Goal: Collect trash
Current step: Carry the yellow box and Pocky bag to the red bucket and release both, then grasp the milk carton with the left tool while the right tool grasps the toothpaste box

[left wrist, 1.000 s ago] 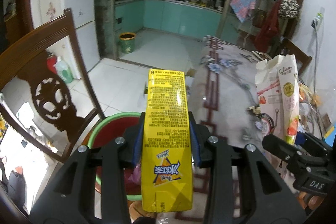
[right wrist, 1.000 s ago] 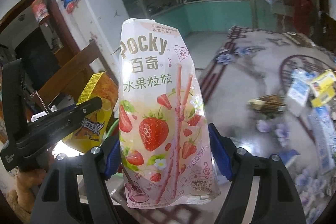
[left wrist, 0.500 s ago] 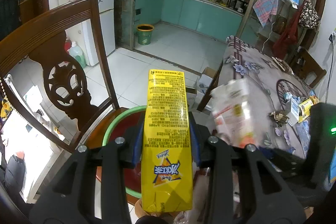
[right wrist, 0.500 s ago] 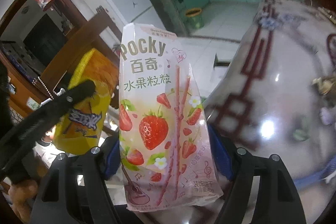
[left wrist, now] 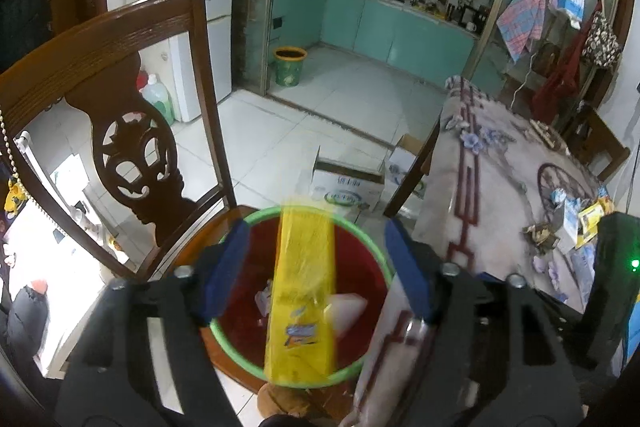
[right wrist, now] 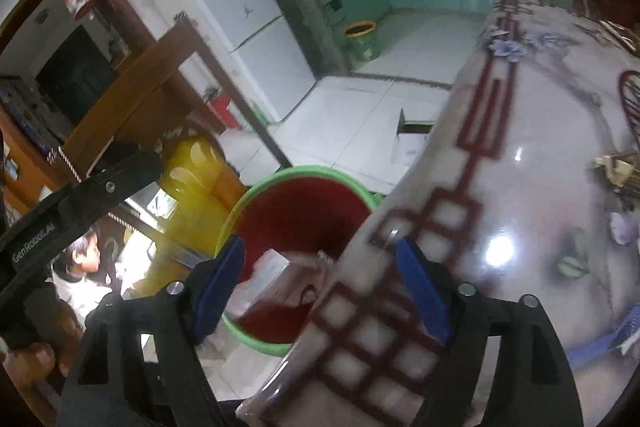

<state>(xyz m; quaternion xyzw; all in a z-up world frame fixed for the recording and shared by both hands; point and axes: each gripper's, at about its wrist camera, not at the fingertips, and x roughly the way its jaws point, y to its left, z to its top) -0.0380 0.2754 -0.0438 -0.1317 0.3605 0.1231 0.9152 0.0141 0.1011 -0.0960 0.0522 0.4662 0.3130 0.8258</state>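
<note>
White lettering reading "GenRobot.AI" runs along the black arm of the left gripper, seen left of the right gripper's fingers. Ahead of the left gripper's fingers, the cardboard box on the floor bears a green oval logo whose words are too small to read. The print on the yellow carton between those fingers is blurred beyond reading.
</note>
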